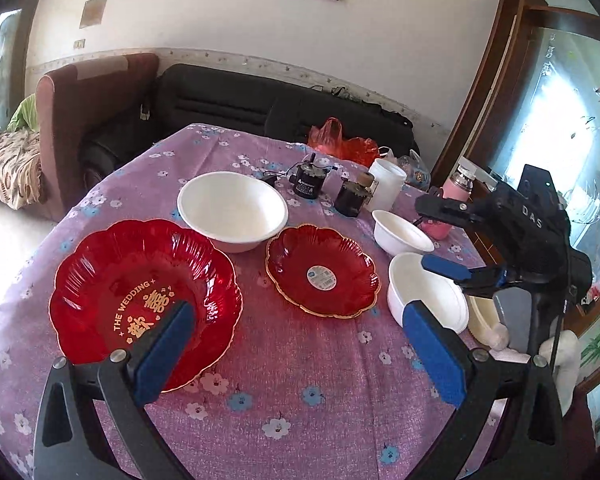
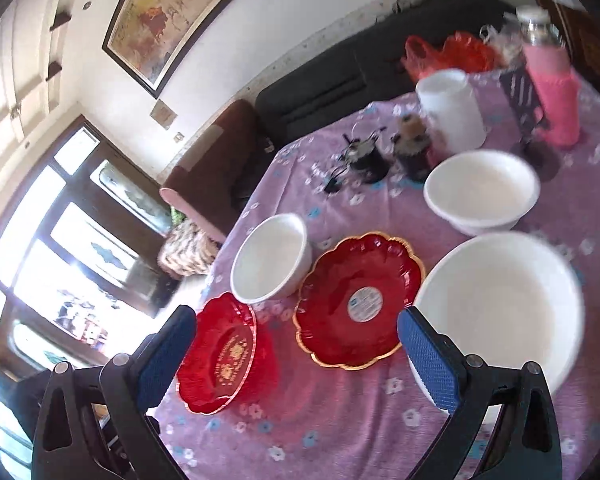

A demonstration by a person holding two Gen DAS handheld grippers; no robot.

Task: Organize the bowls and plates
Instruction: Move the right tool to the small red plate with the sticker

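Observation:
A large red wedding plate [image 1: 140, 296] [image 2: 224, 356] lies at the left of the purple flowered table. A smaller red plate with a sticker [image 1: 322, 270] [image 2: 360, 300] lies mid-table. A big white bowl [image 1: 232, 210] [image 2: 270, 258] stands behind them. Two smaller white bowls stand at the right: one farther [image 1: 400, 232] [image 2: 480, 192], one nearer [image 1: 424, 292] [image 2: 500, 312]. My left gripper [image 1: 300, 344] is open and empty above the table's front. My right gripper [image 2: 296, 352] [image 1: 440, 240] is open and empty, hovering over the right-hand bowls.
At the back of the table stand two small dark motors [image 1: 310, 180], a white jar [image 1: 386, 184], a pink bottle [image 2: 548, 76] and a red plastic bag [image 1: 340, 142]. A cream dish [image 1: 482, 316] sits at the right edge. A dark sofa [image 1: 260, 100] stands behind the table.

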